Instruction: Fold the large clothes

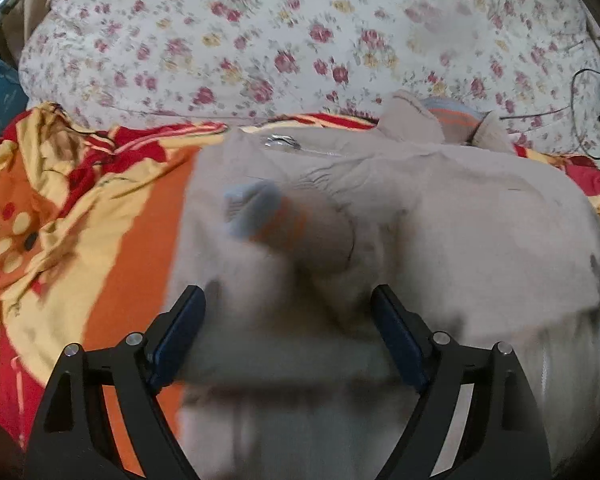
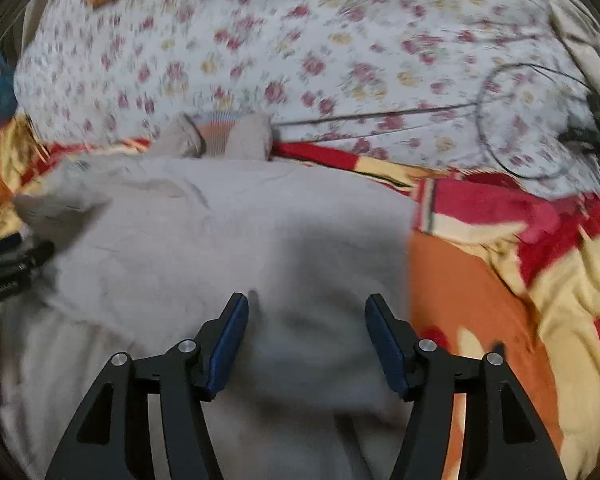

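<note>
1. Left wrist view: the left hand-held gripper (image 1: pixel 288 334) hangs released, jaws wide, over a beige jacket (image 1: pixel 440 216) lying on the bed's orange, red and yellow blanket (image 1: pixel 112 264). A sleeve with a blue-and-orange striped cuff (image 1: pixel 256 212) lies folded across the body; a zipper pull (image 1: pixel 282 142) glints near the collar. A floral quilt (image 1: pixel 260 40) lies beyond.
2. Right wrist view: the right hand-held gripper (image 2: pixel 306 342) is also released, with nothing between its pads, above the jacket's (image 2: pixel 228 232) near part. The striped collar (image 2: pixel 220 132) sits at the far end.
3. Judgement: the fabric looks soft, thick and floppy, light enough to lift. It should be pinched at the hem corners or side seams, through both layers.
</note>
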`<move>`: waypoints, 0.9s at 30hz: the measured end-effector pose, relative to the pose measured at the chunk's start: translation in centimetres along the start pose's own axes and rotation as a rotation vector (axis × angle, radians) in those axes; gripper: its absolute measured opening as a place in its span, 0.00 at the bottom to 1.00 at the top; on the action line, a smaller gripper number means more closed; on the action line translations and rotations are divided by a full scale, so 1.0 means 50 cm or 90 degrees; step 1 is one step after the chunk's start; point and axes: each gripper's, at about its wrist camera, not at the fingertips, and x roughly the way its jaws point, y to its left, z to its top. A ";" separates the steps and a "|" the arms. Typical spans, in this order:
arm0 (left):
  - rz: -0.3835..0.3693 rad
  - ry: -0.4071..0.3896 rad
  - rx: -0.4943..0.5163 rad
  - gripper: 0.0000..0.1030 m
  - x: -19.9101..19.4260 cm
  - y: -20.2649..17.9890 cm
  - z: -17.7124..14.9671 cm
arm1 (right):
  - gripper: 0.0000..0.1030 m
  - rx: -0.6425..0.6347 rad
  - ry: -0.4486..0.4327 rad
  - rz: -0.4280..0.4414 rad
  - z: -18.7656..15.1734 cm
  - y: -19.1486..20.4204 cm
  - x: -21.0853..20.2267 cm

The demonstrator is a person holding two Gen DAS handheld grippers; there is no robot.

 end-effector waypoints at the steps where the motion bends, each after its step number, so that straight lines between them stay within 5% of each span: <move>1: 0.000 -0.009 0.002 0.83 -0.019 0.007 -0.004 | 0.67 0.014 0.002 0.009 -0.008 -0.019 -0.022; 9: -0.032 -0.032 -0.036 0.83 -0.133 0.072 -0.076 | 0.71 0.063 0.050 -0.004 -0.119 -0.115 -0.071; 15: -0.008 0.003 -0.051 0.83 -0.133 0.094 -0.135 | 0.67 0.068 0.041 -0.008 -0.097 -0.088 -0.014; 16: -0.009 0.008 -0.060 0.83 -0.134 0.098 -0.142 | 0.57 0.080 0.031 -0.015 -0.090 -0.091 -0.003; 17: -0.011 0.013 -0.069 0.83 -0.135 0.104 -0.151 | 0.27 0.096 0.026 -0.026 -0.089 -0.098 0.004; 18: -0.010 0.014 -0.073 0.83 -0.137 0.107 -0.157 | 0.16 0.123 0.028 -0.032 -0.089 -0.111 0.013; 22: 0.004 0.012 -0.072 0.83 -0.143 0.112 -0.180 | 0.16 0.218 0.045 0.011 -0.111 -0.168 0.032; 27: 0.002 0.019 -0.079 0.83 -0.143 0.114 -0.197 | 0.25 0.192 0.042 0.015 -0.113 -0.147 0.003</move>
